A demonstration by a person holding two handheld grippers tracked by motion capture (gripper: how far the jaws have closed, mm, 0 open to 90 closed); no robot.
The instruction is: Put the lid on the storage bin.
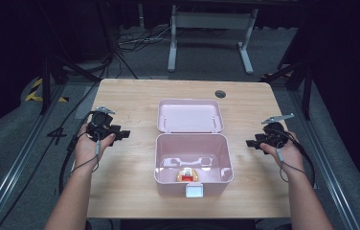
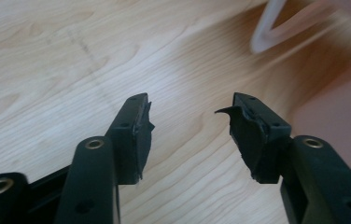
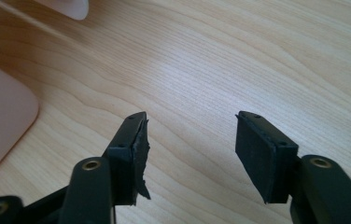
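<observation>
From the high view, a pink box [image 1: 193, 165] stands open in the middle of the wooden table [image 1: 135, 96], its lid [image 1: 190, 115] folded flat behind it, probably so the inside stays reachable. A small red and yellow item [image 1: 188, 175] lies on the box floor against the front wall; it is too small to identify. A white latch [image 1: 194, 190] sticks out at the front. The left gripper [image 1: 120, 134] and the right gripper [image 1: 251, 143] are held low on either side of the box, both pointing inward and well apart from it, which looks like a ready stance for working on it from both sides.

In the left gripper view, the left gripper [image 2: 190, 109] has its jaws spread with nothing between them, over bare wood. The box edge at upper right is blurred and cut off.

In the right gripper view, the right gripper [image 3: 190, 123] likewise stands released and empty. A pink corner [image 3: 3, 119] of the box is cut off at the left, and the worn pad [image 3: 140, 158] on one jaw looks torn.
</observation>
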